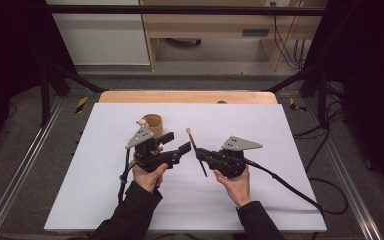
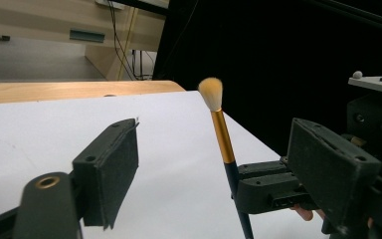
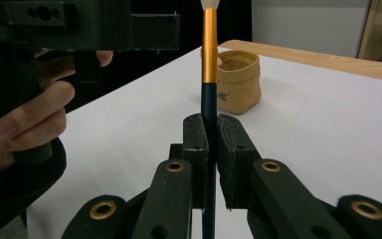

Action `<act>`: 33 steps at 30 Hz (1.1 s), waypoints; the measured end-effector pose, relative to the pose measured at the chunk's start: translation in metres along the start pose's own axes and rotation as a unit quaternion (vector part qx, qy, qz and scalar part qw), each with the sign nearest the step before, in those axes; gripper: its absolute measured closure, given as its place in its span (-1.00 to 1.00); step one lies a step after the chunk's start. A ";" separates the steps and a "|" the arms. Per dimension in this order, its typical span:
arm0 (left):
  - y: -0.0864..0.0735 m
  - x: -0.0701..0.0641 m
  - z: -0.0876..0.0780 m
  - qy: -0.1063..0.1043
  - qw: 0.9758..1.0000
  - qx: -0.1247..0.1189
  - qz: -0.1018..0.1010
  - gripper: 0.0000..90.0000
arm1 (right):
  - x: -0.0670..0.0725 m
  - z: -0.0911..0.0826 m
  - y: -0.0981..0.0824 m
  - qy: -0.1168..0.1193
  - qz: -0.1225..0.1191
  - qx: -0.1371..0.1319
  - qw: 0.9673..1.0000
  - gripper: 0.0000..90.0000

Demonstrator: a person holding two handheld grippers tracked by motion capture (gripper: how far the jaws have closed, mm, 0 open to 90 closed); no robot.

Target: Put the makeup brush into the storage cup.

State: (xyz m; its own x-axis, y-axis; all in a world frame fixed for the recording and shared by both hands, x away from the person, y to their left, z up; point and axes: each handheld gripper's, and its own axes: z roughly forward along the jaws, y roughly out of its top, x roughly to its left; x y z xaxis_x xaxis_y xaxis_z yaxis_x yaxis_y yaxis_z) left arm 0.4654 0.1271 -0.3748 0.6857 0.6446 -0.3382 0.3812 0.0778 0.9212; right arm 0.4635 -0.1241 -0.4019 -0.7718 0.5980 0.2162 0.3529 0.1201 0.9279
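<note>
A makeup brush (image 1: 196, 151) with pale bristles, a gold ferrule and a dark handle is clamped by its handle in my right gripper (image 1: 200, 154). In the right gripper view the jaws (image 3: 210, 144) are shut on the handle, and the brush (image 3: 209, 50) rises straight up from them. My left gripper (image 1: 176, 143) faces it from the left, open. In the left gripper view the brush (image 2: 223, 142) stands in the gap between the left gripper's (image 2: 219, 167) wide-apart pads (image 2: 112, 167), touching neither. A tan fabric pouch (image 1: 153, 122) sits upright behind the left gripper.
A white sheet (image 1: 260, 120) covers the table, with a wooden edge (image 1: 187, 96) at the far side. Cables trail from both grippers toward the near edge. The pouch (image 3: 237, 82) is the one loose object. Black frame rails flank the table.
</note>
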 end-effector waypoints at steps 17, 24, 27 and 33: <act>-0.009 -0.001 0.013 0.006 0.999 0.002 -0.036 -0.13 | 0.002 0.004 -0.003 0.009 0.003 0.000 1.000 0.86; -0.012 -0.003 0.017 -0.004 0.999 0.009 -0.042 0.08 | 0.004 0.004 -0.004 0.010 0.002 -0.004 1.000 0.86; -0.013 -0.004 0.018 -0.006 0.999 0.011 -0.045 0.19 | 0.004 0.004 -0.004 0.009 0.001 -0.005 1.000 0.86; -0.014 -0.006 0.020 -0.009 0.999 0.013 -0.048 0.38 | 0.004 0.005 -0.004 0.009 0.001 -0.006 1.000 0.86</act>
State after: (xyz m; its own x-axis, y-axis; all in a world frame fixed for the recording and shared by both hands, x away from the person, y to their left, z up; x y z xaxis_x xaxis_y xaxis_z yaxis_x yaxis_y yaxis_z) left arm 0.4687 0.1069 -0.3900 0.6554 0.6218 -0.4288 0.4621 0.1190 0.8788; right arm 0.4612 -0.1186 -0.4062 -0.7801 0.5842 0.2241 0.3484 0.1081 0.9311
